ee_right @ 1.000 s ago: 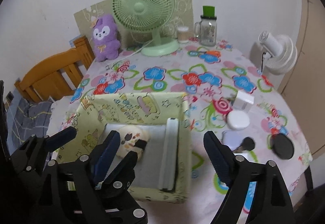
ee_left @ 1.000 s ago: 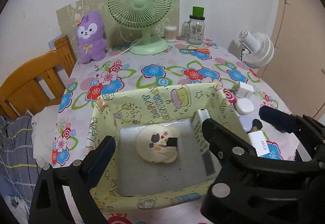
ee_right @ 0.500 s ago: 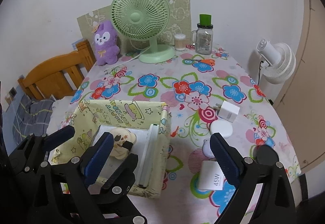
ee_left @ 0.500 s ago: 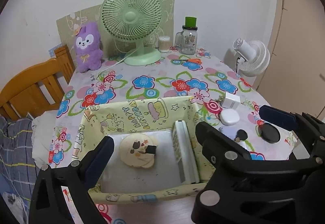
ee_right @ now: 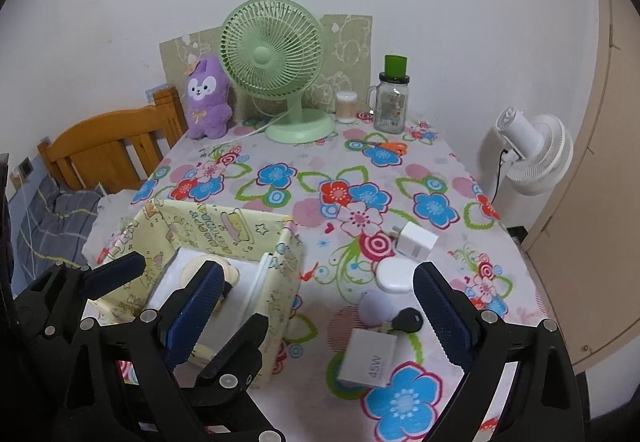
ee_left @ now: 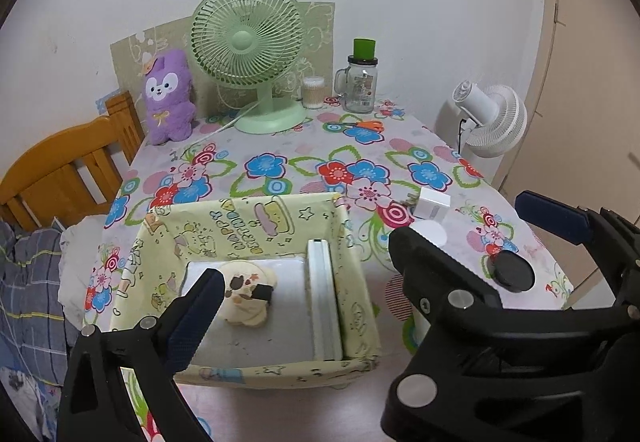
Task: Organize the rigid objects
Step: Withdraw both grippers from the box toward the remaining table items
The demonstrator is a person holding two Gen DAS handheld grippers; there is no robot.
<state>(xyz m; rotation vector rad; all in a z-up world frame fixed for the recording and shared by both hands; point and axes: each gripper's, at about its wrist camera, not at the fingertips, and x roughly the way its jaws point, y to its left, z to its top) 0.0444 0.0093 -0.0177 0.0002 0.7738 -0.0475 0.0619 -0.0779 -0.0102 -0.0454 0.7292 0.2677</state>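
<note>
A yellow cartoon-print fabric box (ee_left: pixel 256 226) sits at the table's near left. In it lie a round cream item with a black clip (ee_left: pixel 244 290) and a white slab (ee_left: pixel 322 302) on edge against the right wall. Right of the box are a white charger cube (ee_right: pixel 416 244), a white oval case (ee_right: pixel 394 274), a black fob (ee_right: pixel 408 320), a white 45W charger (ee_right: pixel 370 360) and a black disc (ee_left: pixel 514 274). My right gripper (ee_right: pixel 318 274) hangs open above the box's right corner, holding nothing. My left gripper (ee_right: pixel 198 292) stands open over the box, also holding nothing.
At the back stand a green fan (ee_right: pixel 276 69), a purple plush (ee_right: pixel 208 101), a swab pot (ee_right: pixel 346 105) and a green-lidded jar (ee_right: pixel 392 101), with orange scissors (ee_right: pixel 394 147) in front. A white fan (ee_right: pixel 536 149) stands off the right edge, a wooden chair (ee_right: pixel 108 153) at left.
Both grippers have drawn back and up from the box, so more of the table shows. The 45W charger has come into the right wrist view. The right jaws stand slightly wider.
</note>
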